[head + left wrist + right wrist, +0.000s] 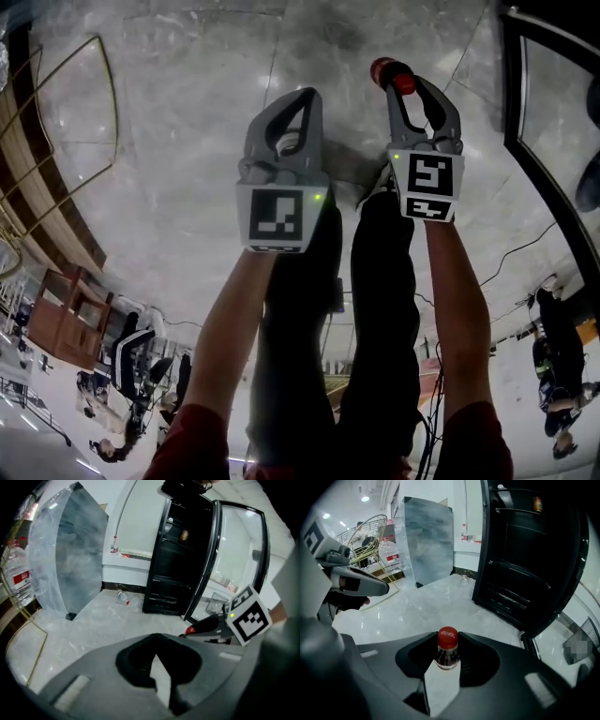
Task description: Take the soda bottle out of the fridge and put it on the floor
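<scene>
Dark grey plastic jaws of the right gripper (409,94) clamp the neck of the small clear-plastic soda bottle (447,658). It holds dark liquid and hangs roughly upright, glossy red screw cap (448,638) uppermost, above the polished grey marble floor (187,112). Beside it, the matte grey left gripper (302,96) is closed on nothing. Beyond, the black fridge (520,550) stands open.

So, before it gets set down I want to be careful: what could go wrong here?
The right gripper holds the soda bottle only at the neck, under its red cap; it could swing or slip. The floor looks glossy; set down tilted, the bottle might topple.
</scene>
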